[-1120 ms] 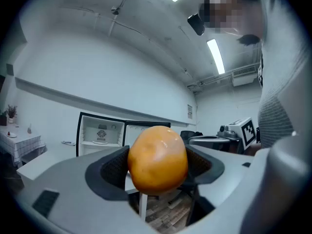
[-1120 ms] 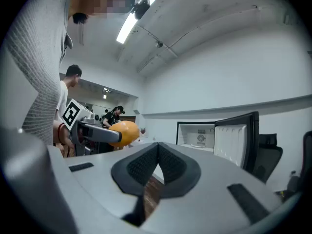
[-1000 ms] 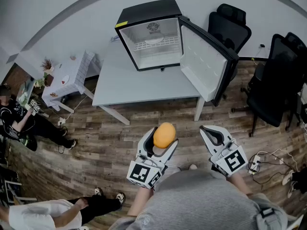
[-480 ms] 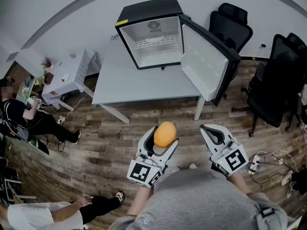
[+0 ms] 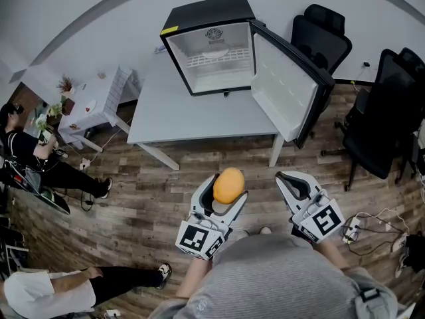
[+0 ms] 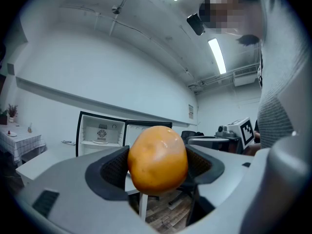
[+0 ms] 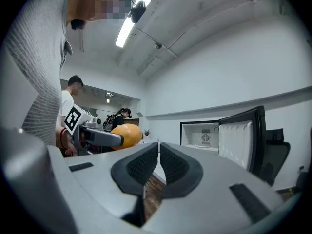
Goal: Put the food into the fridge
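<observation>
Now the left gripper [image 5: 228,193] is holding an orange [image 6: 157,159] between its padded jaws, in front of the person's body and well apart from the table. The jaws are pressing on both sides of the fruit, around its middle. I judge the orange light and firm, but its glossy skin may be slipping if the grip loosens; the widest part seems the good place to hold. Ahead, the mini fridge [image 5: 211,48] is standing on the grey table [image 5: 192,118], its door [image 5: 287,88] opening to the right. Its round emblem and yellow sticker are too small to read. The right gripper [image 5: 297,186] is carrying nothing, jaws almost touching.
</observation>
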`<action>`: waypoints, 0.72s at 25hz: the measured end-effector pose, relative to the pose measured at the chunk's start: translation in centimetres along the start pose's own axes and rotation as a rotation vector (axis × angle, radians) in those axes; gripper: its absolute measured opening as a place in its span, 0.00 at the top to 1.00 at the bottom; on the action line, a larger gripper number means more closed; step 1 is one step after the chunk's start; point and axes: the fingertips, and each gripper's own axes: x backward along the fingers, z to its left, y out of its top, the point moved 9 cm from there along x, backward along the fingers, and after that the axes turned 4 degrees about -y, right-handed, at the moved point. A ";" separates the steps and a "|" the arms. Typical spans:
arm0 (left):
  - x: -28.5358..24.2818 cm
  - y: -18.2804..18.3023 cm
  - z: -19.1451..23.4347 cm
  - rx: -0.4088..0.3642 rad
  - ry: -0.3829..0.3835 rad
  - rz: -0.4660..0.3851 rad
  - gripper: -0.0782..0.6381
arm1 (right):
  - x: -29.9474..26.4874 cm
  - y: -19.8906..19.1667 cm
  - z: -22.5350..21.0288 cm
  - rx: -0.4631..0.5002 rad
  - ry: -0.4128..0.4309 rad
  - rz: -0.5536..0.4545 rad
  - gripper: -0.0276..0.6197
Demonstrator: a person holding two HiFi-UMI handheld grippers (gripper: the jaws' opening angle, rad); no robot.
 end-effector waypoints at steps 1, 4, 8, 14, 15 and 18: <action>-0.1 0.0 0.0 0.001 0.001 0.001 0.39 | 0.0 0.0 -0.1 -0.001 0.003 0.002 0.94; -0.2 0.2 -0.1 -0.002 0.005 -0.002 0.39 | -0.1 0.2 -0.4 -0.003 0.005 0.000 0.94; -0.8 0.3 -0.1 -0.008 0.009 -0.006 0.39 | -0.1 0.2 -1.0 -0.006 0.005 -0.006 0.94; -1.6 0.0 -0.7 -0.006 0.021 -0.002 0.39 | 0.0 -0.1 -1.8 -0.013 0.029 -0.002 0.94; -1.8 -0.1 -0.8 -0.006 0.024 -0.001 0.39 | 0.0 -0.1 -2.1 -0.014 0.032 -0.002 0.94; -2.5 -0.2 -1.2 -0.009 0.035 0.000 0.39 | 0.3 -0.4 -2.9 -0.017 0.041 -0.001 0.94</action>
